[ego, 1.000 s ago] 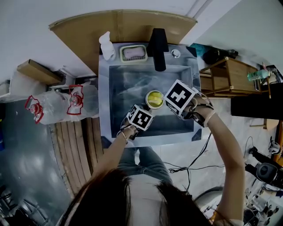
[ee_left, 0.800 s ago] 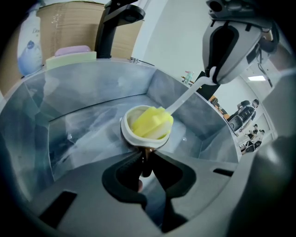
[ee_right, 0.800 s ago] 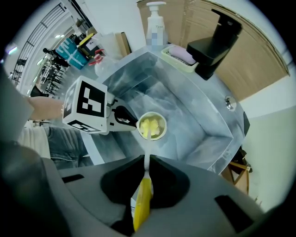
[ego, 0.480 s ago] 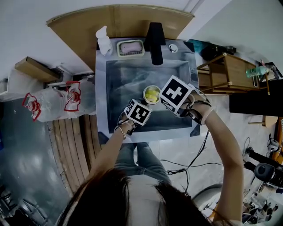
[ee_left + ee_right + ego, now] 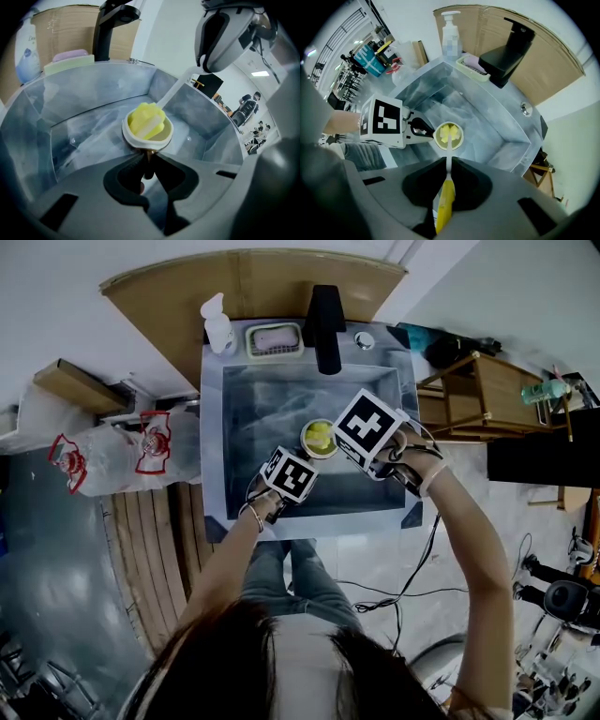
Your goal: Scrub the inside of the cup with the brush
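Note:
A white cup point(image 5: 320, 438) with a yellow inside is held over the steel sink point(image 5: 253, 409). My left gripper point(image 5: 305, 458) is shut on the cup's near edge, and in the left gripper view its jaws point(image 5: 147, 161) pinch a thin part just below the rim point(image 5: 147, 143). My right gripper point(image 5: 344, 441) is shut on the brush's yellow and white handle point(image 5: 445, 201). The handle runs forward between the jaws, and the yellow brush head point(image 5: 145, 119) sits inside the cup point(image 5: 449, 135). The cup's bottom is hidden by the brush head.
A black faucet point(image 5: 325, 320) stands at the sink's back edge, beside a soap tray point(image 5: 276, 338) and a pump bottle point(image 5: 217, 326). Plastic bags point(image 5: 122, 460) lie to the left. A wooden shelf point(image 5: 478, 399) stands to the right. Cables run across the floor.
The head view has shifted a little, so the sink sits higher in the picture. Both grippers keep their holds, and the brush head stays in the cup.

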